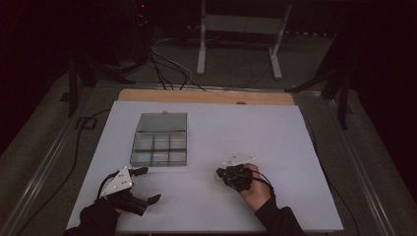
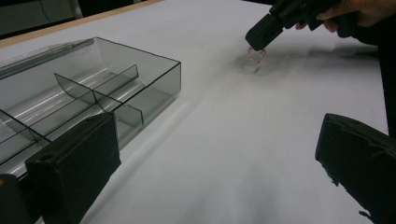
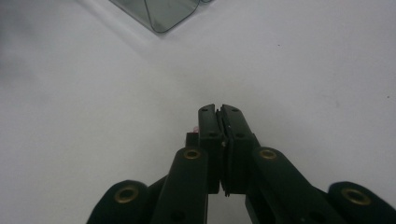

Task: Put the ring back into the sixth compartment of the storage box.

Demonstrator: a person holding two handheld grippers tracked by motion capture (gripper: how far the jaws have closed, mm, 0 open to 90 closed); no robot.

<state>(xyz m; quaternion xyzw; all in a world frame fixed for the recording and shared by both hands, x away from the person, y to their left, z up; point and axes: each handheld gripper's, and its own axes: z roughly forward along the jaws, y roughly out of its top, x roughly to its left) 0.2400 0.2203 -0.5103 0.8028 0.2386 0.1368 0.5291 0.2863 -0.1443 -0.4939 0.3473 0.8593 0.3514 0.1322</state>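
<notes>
A clear grey compartment box (image 1: 160, 150) lies on the white table with its lid (image 1: 162, 122) folded back flat; it also fills the left of the left gripper view (image 2: 93, 88), and one corner (image 3: 159, 16) reaches into the right gripper view. My left gripper (image 1: 149, 184) rests near the front left edge, jaws wide apart and empty (image 2: 215, 140). My right gripper (image 1: 219, 174) sits right of centre, jaws pressed together (image 3: 219, 109). A small pink ring (image 2: 256, 53) hangs at its tip (image 2: 259, 39), just above the table. A pink speck (image 3: 195, 128) peeks beside its left jaw.
The white board (image 1: 275, 132) covers a wooden table whose far edge (image 1: 206, 96) shows. Behind it stand a white stand (image 1: 241, 34), dark tripod legs and cables on the floor (image 1: 167, 69).
</notes>
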